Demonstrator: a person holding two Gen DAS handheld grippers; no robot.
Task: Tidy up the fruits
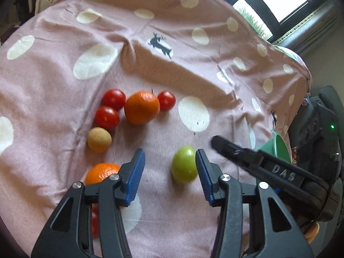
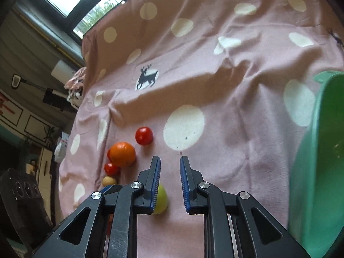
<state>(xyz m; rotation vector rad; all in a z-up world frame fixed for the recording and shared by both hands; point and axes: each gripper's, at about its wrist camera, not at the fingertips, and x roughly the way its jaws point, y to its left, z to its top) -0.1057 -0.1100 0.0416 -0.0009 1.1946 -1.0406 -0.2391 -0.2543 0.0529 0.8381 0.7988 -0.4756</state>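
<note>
- Pink spotted blanket covers the whole surface.
- Green tub at its right edge.
- Left gripper: fingers apart, green fruit between them, against the right pad.
- Right gripper: narrowed, holding nothing.
- Oranges, tomatoes clustered left of the green fruit.

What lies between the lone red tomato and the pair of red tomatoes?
The large orange lies between the lone tomato and the pair, as the left wrist view shows.
</note>
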